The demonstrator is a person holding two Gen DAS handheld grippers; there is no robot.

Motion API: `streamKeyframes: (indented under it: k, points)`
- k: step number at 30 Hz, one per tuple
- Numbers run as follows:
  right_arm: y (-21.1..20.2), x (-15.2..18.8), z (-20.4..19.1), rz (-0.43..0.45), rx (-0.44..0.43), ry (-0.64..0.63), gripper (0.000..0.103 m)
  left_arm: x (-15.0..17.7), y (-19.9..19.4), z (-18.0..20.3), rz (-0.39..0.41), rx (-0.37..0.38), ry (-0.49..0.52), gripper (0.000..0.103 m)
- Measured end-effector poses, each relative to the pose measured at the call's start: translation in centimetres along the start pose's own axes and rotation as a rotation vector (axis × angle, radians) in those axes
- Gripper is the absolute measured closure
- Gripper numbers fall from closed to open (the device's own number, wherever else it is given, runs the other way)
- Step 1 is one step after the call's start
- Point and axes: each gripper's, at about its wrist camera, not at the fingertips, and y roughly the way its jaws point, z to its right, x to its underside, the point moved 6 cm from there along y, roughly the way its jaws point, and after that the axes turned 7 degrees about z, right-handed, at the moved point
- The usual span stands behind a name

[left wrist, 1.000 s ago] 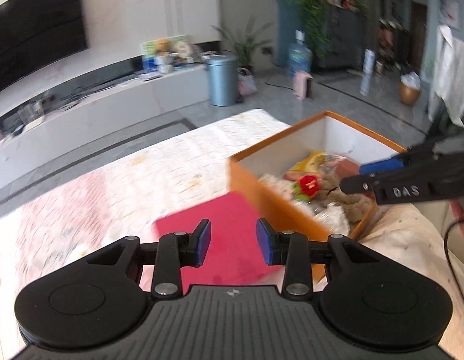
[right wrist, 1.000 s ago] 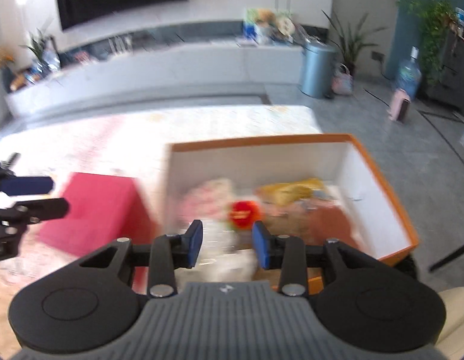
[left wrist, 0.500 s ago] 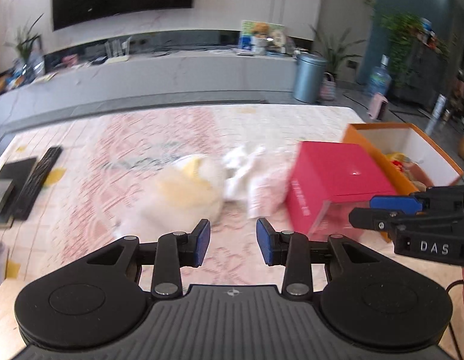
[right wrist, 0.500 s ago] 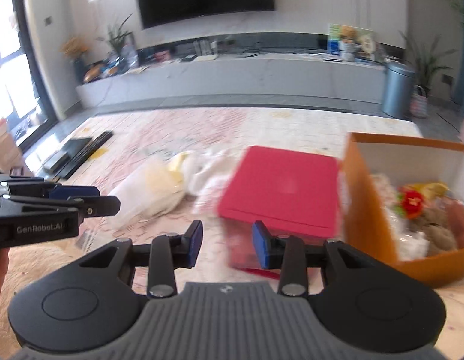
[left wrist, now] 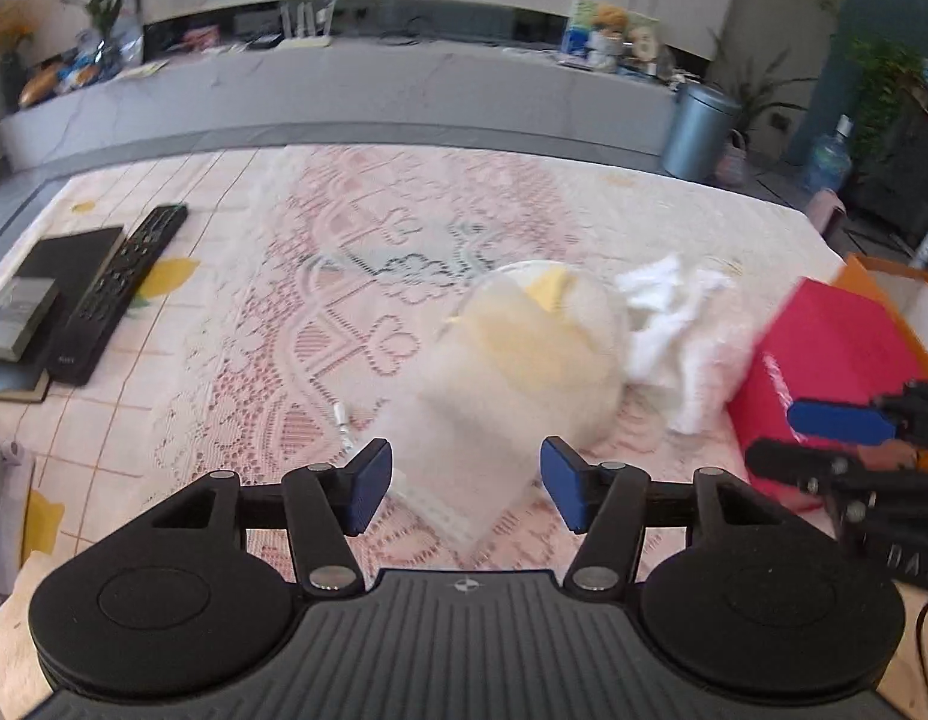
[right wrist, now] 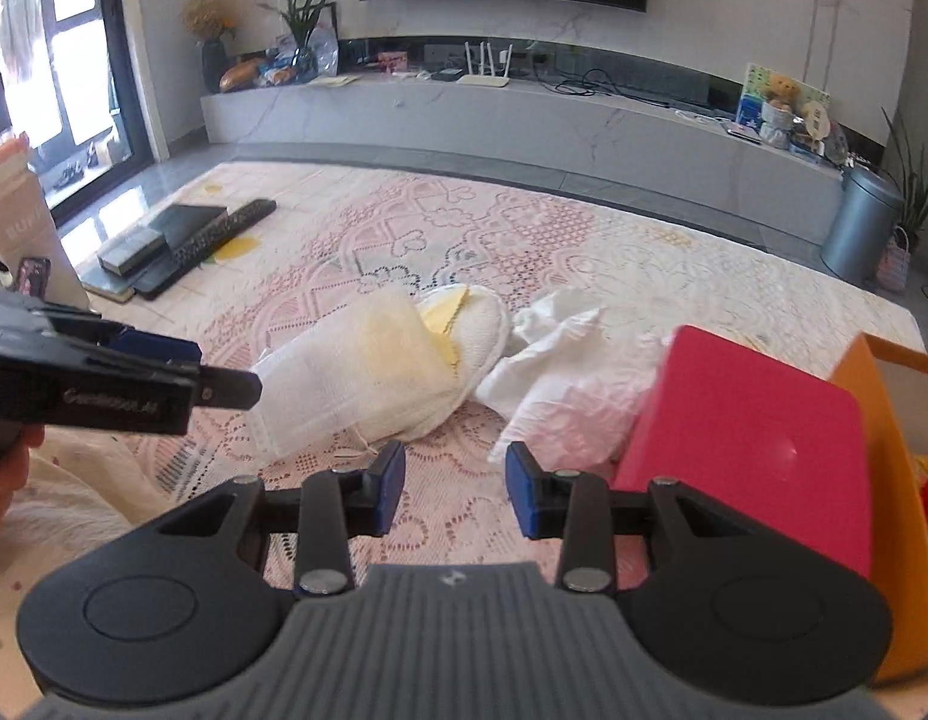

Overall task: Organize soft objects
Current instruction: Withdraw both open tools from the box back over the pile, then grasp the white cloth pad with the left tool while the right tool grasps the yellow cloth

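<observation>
A white mesh bag with yellow cloth inside point(left wrist: 511, 372) point(right wrist: 380, 366) lies on the lace-covered table. A crumpled white cloth point(left wrist: 673, 324) point(right wrist: 559, 372) lies just right of it. My left gripper point(left wrist: 466, 492) is open, its blue pads on either side of the bag's near end, a little above it. My right gripper point(right wrist: 455, 495) is open and empty, over the table in front of the bag and the white cloth. An orange box point(right wrist: 883, 480) point(left wrist: 883, 282) with soft things inside stands at the far right.
A red box point(right wrist: 745, 438) point(left wrist: 823, 348) sits between the white cloth and the orange box. A black remote point(left wrist: 116, 294) and dark books point(left wrist: 38, 312) lie at the table's left. A grey bin point(right wrist: 859, 222) stands on the floor beyond.
Both grippers swung left from the orange box to the white mesh bag. The left gripper's jaws have opened wider and now straddle the bag's near end.
</observation>
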Motion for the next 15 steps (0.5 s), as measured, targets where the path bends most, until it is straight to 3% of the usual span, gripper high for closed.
streamKeyframes:
  k: [4, 11, 15]
  points:
    - [3.1, -0.9, -1.0, -0.006, -0.015, -0.039, 0.066, -1.2, 1.7, -2.0, 0.020, 0.019, -0.090, 0.020]
    - [9.6, -2.2, -1.1, -0.036, -0.016, -0.004, 0.066, -1.6, 5.7, -2.4, 0.003, 0.046, -0.092, 0.020]
    - [11.7, -1.5, -0.9, -0.066, -0.027, 0.028, 0.067, -0.7, 6.8, -2.5, -0.024, 0.112, -0.118, 0.034]
